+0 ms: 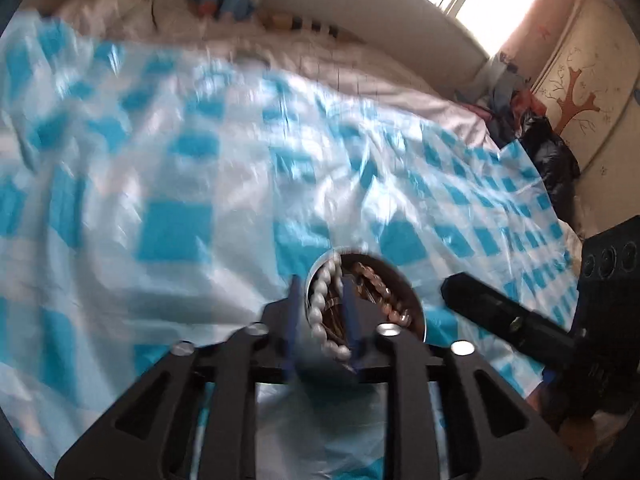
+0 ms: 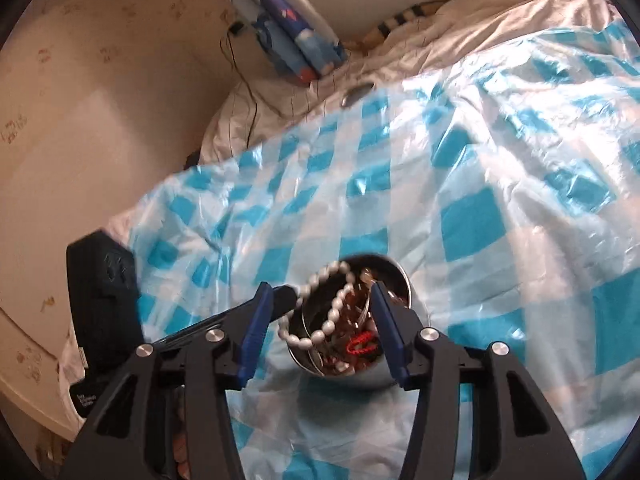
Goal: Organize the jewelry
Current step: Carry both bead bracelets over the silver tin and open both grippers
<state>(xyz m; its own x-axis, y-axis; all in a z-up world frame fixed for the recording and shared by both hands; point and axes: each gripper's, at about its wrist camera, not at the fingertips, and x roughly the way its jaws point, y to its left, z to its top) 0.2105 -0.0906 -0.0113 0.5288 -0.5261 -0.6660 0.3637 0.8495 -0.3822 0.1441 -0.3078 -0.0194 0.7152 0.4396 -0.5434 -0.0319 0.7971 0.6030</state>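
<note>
A round metal bowl (image 1: 416, 312) (image 2: 400, 276) sits on a blue-and-white checked plastic sheet (image 2: 460, 184) on a bed. It holds brown bead strings (image 1: 376, 292) and a red cord piece (image 2: 362, 344). A white pearl string (image 1: 322, 304) (image 2: 328, 316) hangs over the bowl's rim. My left gripper (image 1: 322, 308) is shut on the pearl string at the bowl's left rim. My right gripper (image 2: 320, 320) is open, its fingers either side of the bowl, and it shows in the left wrist view (image 1: 480, 304) as a dark finger to the right.
White bedding (image 2: 460, 12) lies past the sheet, with blue folded items (image 2: 296, 44) at the wall. A small metal lid (image 2: 356, 94) lies at the sheet's far edge. Dark bags (image 1: 548, 152) sit by a painted cupboard (image 1: 576, 92).
</note>
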